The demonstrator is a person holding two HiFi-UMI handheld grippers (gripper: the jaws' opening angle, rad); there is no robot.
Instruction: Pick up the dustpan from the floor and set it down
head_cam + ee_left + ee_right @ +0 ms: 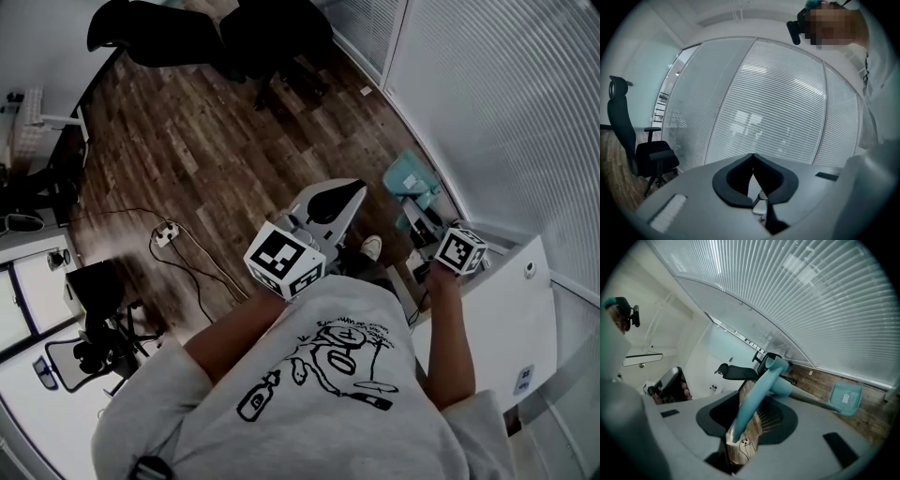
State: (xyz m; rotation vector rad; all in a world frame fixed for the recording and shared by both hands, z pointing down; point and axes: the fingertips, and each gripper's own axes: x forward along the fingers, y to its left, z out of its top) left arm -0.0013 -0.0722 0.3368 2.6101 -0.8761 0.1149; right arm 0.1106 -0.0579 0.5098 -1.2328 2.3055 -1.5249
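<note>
Two grippers, one dustpan (411, 178), two chairs (141, 36).
From the left, one cable (192, 265) with one power strip (166, 234) is lying on the wood floor (216, 141), and the black chairs are standing beyond it, well apart from me. My left gripper (752, 158) is pointing at the blinds (487, 94), jaws pressed together on nothing. My right gripper (749, 417) is pinching the dustpan's teal handle (757, 390). Its pan (845, 398) is hanging low by the foot of the blinds, and I cannot tell whether it is touching the floor.
</note>
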